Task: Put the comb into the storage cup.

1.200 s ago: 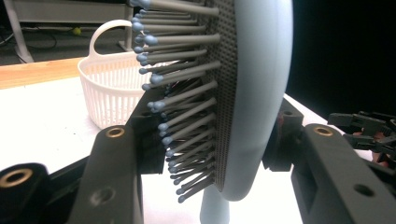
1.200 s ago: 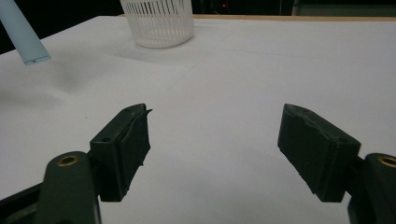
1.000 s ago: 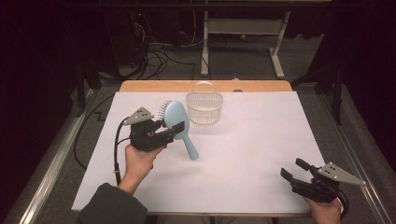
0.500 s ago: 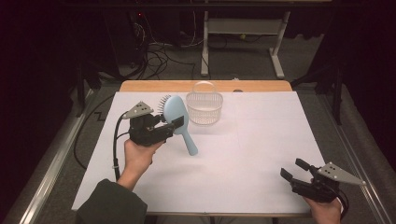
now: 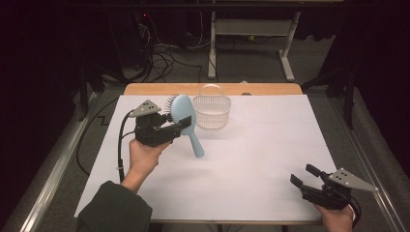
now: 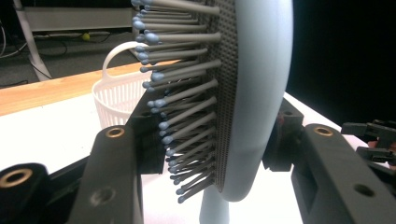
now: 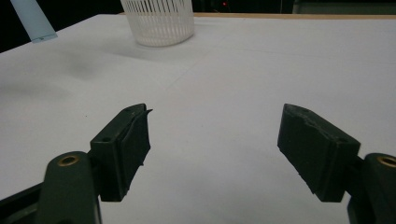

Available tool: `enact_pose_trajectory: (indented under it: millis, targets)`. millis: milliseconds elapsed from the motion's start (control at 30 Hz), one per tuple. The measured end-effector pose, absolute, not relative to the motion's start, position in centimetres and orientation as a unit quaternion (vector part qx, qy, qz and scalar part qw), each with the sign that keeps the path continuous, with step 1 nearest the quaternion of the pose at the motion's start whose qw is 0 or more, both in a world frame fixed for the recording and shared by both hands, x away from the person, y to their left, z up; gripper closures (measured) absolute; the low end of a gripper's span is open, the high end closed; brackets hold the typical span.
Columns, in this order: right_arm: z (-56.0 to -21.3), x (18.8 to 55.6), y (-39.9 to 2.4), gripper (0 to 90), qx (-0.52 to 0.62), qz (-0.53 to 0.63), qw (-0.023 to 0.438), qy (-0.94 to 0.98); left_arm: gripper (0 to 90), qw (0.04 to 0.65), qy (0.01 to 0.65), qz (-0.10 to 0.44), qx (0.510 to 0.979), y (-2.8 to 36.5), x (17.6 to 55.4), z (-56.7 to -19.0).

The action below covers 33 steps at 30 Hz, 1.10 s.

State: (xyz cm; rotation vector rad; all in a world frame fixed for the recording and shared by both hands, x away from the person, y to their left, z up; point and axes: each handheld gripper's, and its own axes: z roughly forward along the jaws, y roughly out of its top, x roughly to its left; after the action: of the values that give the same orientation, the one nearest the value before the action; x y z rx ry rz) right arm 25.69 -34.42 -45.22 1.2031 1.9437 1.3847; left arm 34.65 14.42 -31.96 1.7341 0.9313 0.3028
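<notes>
No text, label, brand, number or sign can be read on anything here.

Bright, evenly lit white table (image 5: 270, 159) — dark surroundings, soft shadows, close bristles slightly blurred.

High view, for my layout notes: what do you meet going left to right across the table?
Left claw shut on the hairbrush → white basket → right claw, open, at the near right corner.
</notes>
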Motion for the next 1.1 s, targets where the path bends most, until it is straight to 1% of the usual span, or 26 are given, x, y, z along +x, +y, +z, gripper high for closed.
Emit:
enact_pose_trajectory:
  millis: [667,1100]
  targets:
    - [-45.2,25.7,-34.4,25.5,0.438,0.505,0.231,0.707,50.0,0.537,0.382,0.14,0.739,13.2,36.1,-30.4]
    - [-45.2,25.6,-34.5,25.9,0.442,0.506,0.23,0.704,49.9,0.536,0.384,0.142,0.739,12.3,37.9,-29.5]
